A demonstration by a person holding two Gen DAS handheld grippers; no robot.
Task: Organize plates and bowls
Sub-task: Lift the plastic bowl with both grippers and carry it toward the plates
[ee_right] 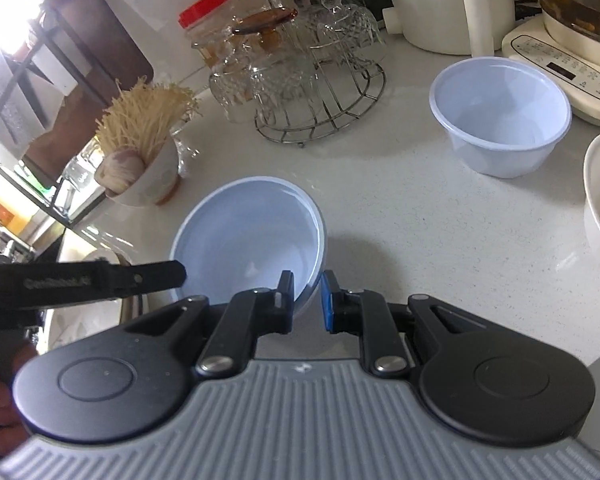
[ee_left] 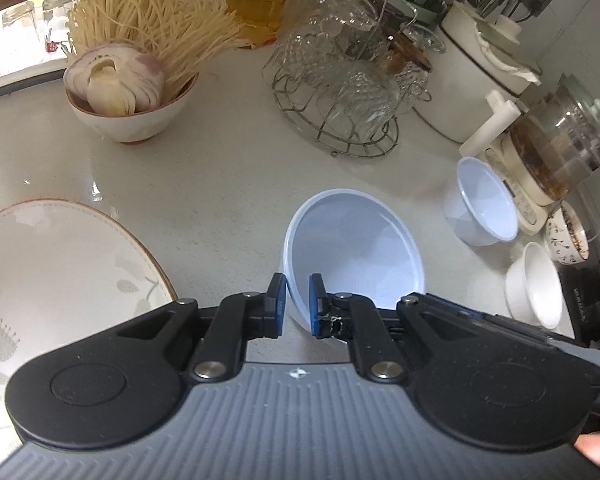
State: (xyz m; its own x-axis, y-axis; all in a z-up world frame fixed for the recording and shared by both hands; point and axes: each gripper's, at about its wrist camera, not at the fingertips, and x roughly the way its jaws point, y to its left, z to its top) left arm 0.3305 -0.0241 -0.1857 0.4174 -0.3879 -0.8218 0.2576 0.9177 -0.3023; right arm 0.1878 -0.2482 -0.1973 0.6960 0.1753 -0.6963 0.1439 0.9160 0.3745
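The bowl [ee_left: 354, 248], thin pale plastic, hangs tilted over the counter [ee_left: 220, 176], pinched at its 6 o'clock rim by the left gripper [ee_left: 296, 306]. The right gripper [ee_right: 306, 302] seems clamped on that rim too. Likely light, flexible, slippery: grip the rim gently.

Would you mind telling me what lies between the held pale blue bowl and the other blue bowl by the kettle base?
Only bare countertop separates the held bowl from the other blue bowl; the right wrist view shows it best.
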